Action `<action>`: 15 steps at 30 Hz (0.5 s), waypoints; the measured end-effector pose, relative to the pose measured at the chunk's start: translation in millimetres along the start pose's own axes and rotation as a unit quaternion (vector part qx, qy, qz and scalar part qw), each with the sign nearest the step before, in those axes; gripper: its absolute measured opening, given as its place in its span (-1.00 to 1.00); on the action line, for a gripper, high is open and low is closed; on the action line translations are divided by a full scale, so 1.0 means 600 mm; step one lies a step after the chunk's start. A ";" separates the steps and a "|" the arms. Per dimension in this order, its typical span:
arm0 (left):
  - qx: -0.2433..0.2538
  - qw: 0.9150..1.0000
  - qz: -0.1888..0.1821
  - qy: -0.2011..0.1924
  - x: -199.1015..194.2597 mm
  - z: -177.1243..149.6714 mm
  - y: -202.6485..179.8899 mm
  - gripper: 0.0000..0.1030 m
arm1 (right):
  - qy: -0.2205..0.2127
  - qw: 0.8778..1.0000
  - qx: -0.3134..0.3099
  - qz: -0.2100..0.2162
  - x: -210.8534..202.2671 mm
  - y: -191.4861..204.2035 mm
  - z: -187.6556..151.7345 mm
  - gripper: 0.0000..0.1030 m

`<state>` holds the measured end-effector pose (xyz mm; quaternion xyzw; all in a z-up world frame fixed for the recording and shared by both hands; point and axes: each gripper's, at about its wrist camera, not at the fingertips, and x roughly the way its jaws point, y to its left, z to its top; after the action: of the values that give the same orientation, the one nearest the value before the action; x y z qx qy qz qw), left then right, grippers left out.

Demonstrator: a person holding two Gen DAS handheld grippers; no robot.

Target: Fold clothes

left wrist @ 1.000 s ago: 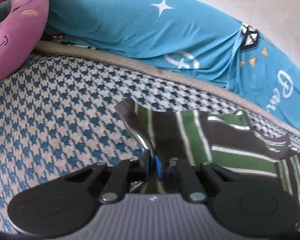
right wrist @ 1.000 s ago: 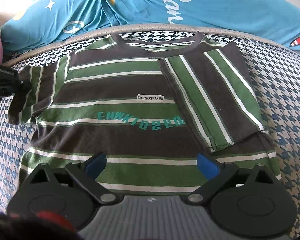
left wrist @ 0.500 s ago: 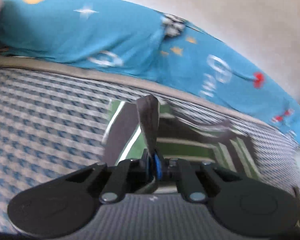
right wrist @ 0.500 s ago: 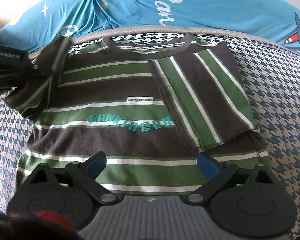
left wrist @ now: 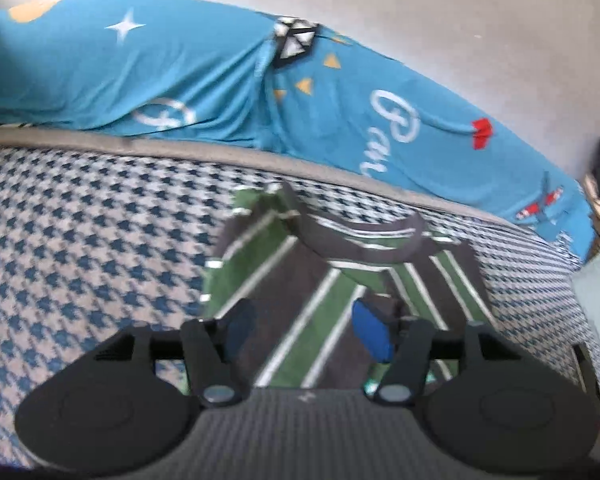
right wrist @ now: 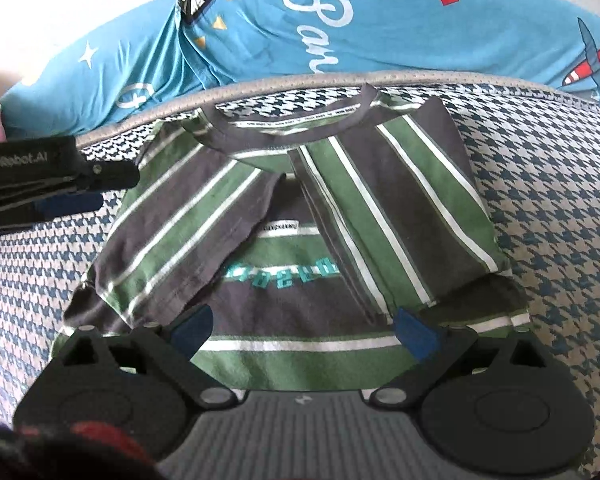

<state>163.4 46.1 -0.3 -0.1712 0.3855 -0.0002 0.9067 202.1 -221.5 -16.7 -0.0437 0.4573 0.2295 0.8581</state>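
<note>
Striped shirt (right wrist: 300, 240) on houndstooth mattress (right wrist: 560, 200); both tongs (left wrist: 306, 328) (right wrist: 304, 326) apart; blue bedding (right wrist: 380, 32), seemingly, behind.

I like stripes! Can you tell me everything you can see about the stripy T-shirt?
The stripy T-shirt looks like soft knit cloth with dark grey, green and thin white bands, a grey collar, a small white label and teal letters on the chest. It lies flat, front up, on the blue-and-white houndstooth cover. Both sleeves are folded inward over the chest. Neither gripper holds it.
</note>
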 end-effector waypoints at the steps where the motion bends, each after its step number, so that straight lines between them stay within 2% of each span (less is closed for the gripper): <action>1: -0.002 1.000 0.009 0.003 0.000 0.001 0.007 0.33 | -0.003 1.000 0.000 0.003 -0.002 0.000 0.000 0.90; 2: -0.004 1.000 0.015 0.005 0.001 0.001 0.011 0.40 | -0.007 1.000 0.001 0.006 -0.004 -0.001 0.000 0.90; 4: -0.007 1.000 0.027 0.010 0.004 0.001 0.019 0.41 | -0.014 1.000 0.005 0.012 -0.005 -0.004 0.002 0.88; 10: 0.001 0.998 0.051 0.027 0.010 -0.005 0.036 0.52 | -0.027 0.999 0.020 0.031 -0.004 -0.016 0.009 0.66; 15: 0.010 0.996 0.074 0.045 0.017 -0.013 0.045 0.65 | -0.032 0.999 0.025 0.025 0.001 -0.026 0.014 0.21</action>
<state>161.4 67.5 -20.6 -0.1328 0.4372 0.0558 0.8878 216.0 -232.8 -14.4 -0.0038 0.4357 0.2406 0.8673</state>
